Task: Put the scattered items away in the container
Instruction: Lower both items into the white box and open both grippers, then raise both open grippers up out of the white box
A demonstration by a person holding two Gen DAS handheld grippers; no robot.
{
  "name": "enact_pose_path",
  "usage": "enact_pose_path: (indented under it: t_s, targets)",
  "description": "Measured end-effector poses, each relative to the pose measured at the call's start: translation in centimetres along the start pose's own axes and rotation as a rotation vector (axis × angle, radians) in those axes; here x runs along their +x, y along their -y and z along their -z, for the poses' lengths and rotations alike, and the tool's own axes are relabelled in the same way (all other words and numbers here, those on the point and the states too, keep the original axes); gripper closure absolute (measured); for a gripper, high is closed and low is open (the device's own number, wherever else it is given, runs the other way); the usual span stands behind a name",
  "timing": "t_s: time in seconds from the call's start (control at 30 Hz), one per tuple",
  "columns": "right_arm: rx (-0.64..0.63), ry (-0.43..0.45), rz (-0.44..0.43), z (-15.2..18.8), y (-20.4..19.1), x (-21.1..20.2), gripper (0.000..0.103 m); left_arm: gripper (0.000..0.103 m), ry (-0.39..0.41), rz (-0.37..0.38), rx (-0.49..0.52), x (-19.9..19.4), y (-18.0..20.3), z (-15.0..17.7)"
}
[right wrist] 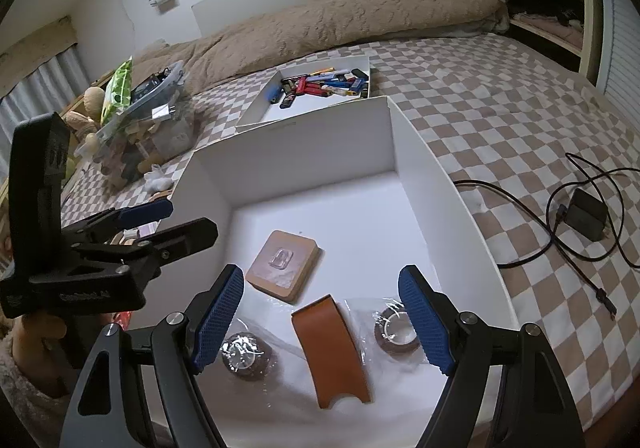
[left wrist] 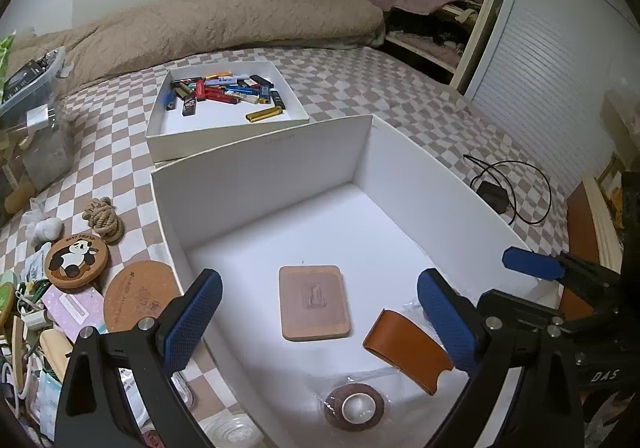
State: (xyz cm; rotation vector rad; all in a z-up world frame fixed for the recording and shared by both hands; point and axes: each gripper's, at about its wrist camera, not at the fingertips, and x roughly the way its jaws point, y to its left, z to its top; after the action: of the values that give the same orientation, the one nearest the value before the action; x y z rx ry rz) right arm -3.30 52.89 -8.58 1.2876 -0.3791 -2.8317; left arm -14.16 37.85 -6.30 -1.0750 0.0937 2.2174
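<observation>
Checkered bed (left wrist: 360, 88), white box (left wrist: 260, 168), tongs agape

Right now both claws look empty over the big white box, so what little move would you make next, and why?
Probably swing the open left gripper left toward the cork coaster lying beside the white box. Both grippers hold nothing, the right gripper too, while the box already holds a wooden tile, and clutter is left outside it.

coaster (left wrist: 314, 303) in box (left wrist: 260, 168), tray (left wrist: 228, 128) behind
</observation>
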Motion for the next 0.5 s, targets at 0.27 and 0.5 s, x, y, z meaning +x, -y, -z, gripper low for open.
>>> enact_pose_path:
  t_s: [0.27,0.5]
  targets:
    - [-0.016,-0.005,-0.001,0.5,-0.7,-0.1,0.023,0.004,0.014,0.007,-0.006,-1.2,0.1,0.4]
    - [-0.013,0.006,0.004,0.7,-1.1,-0.8,0.023,0.004,0.025,-0.022,0.027,-2.4,0.5,0.9]
